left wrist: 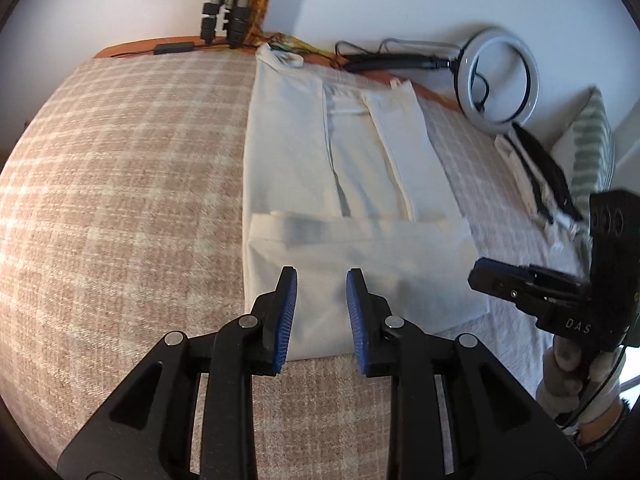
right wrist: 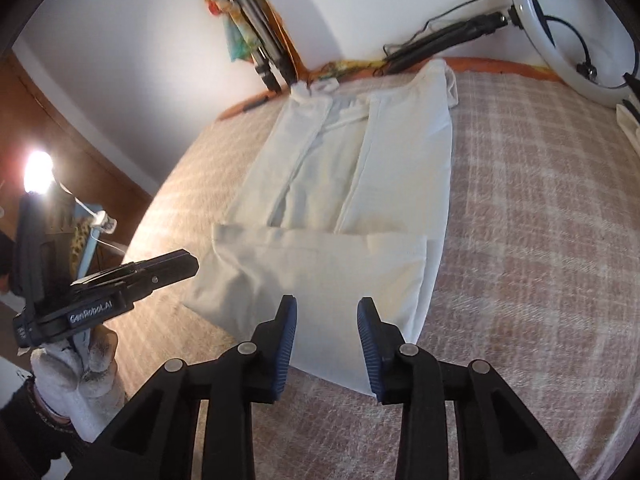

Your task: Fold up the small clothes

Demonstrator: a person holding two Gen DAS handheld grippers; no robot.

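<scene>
Left gripper (left wrist: 321, 276): released, blue pads apart over the near fold, nothing pinched.
Right gripper (right wrist: 327, 305): released likewise, above the same near edge.
White garment (left wrist: 360, 184): flat on the plaid blanket (left wrist: 120, 184), bottom folded up.
Ring light (left wrist: 498, 80): beyond, against the wall.

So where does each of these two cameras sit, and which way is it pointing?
Left wrist: on the left gripper, looking down along its open blue-padded fingers at the folded white cloth garment; the right gripper shows.
Right wrist: on the right gripper, open, over the garment; the left gripper and gloved hand show.
Shared: garment, checked beige blanket, white ring light.
</scene>
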